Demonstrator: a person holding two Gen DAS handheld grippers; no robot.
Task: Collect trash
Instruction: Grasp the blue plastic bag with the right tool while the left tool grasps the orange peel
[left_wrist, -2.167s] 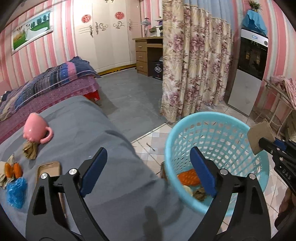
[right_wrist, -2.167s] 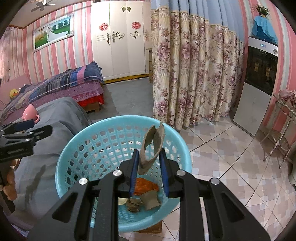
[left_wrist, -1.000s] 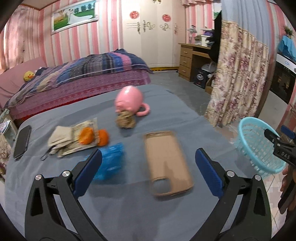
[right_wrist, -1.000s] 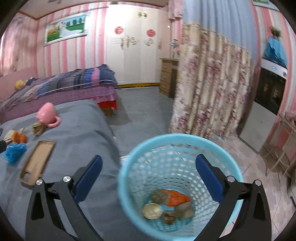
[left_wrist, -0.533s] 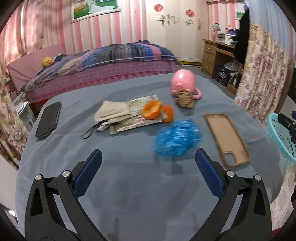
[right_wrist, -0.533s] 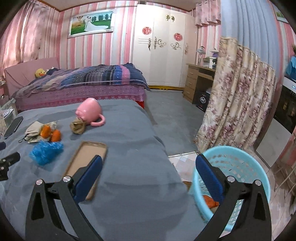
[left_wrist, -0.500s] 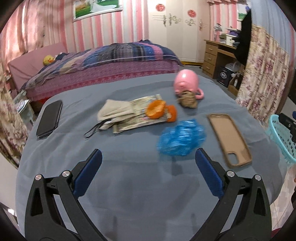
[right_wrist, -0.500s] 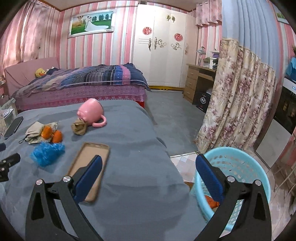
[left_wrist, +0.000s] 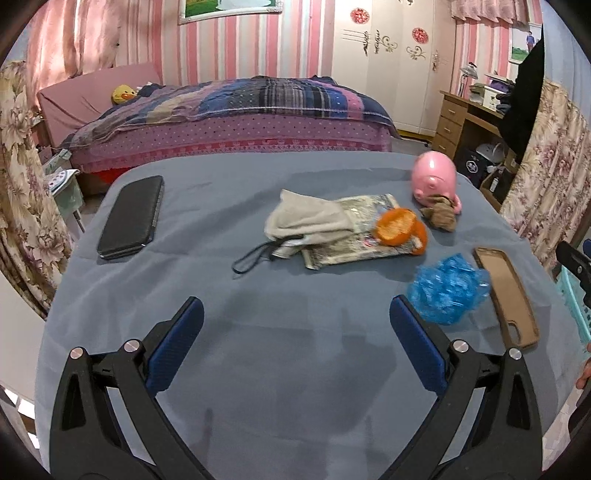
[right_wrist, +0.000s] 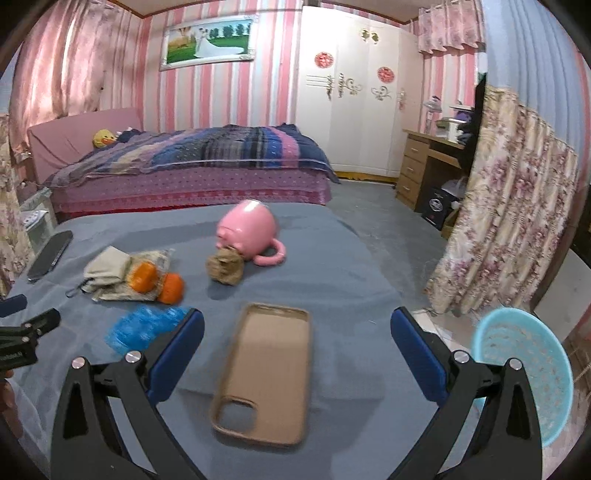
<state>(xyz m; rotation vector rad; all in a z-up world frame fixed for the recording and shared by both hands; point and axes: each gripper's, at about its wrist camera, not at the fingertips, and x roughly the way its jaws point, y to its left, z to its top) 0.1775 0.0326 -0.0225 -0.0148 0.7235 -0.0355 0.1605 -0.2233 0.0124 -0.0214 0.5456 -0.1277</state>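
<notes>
Both claws, the left claw (left_wrist: 295, 328) and right claw (right_wrist: 297, 328), gape wide and empty; the right could snag the phone case (right_wrist: 267, 369) rather than the blue wrapper (right_wrist: 144, 326).

- The blue basket (left_wrist: 580, 306) is cut off at the left wrist view's right edge.
- The blue wrapper (right_wrist: 142, 326) is blurred and partly behind the right hand-held gripper's finger (right_wrist: 177, 354).
- The basket's (right_wrist: 524, 373) contents cannot be seen.

A home bedroom: a bed (right_wrist: 192, 162) under a plaid quilt stands at 12 o'clock against pink-striped walls, below a framed wedding photograph (right_wrist: 208, 41). A white wardrobe (right_wrist: 347, 92) and wooden desk (right_wrist: 424, 162) stand at 2 o'clock, floral curtains (right_wrist: 513, 206) at 3.
</notes>
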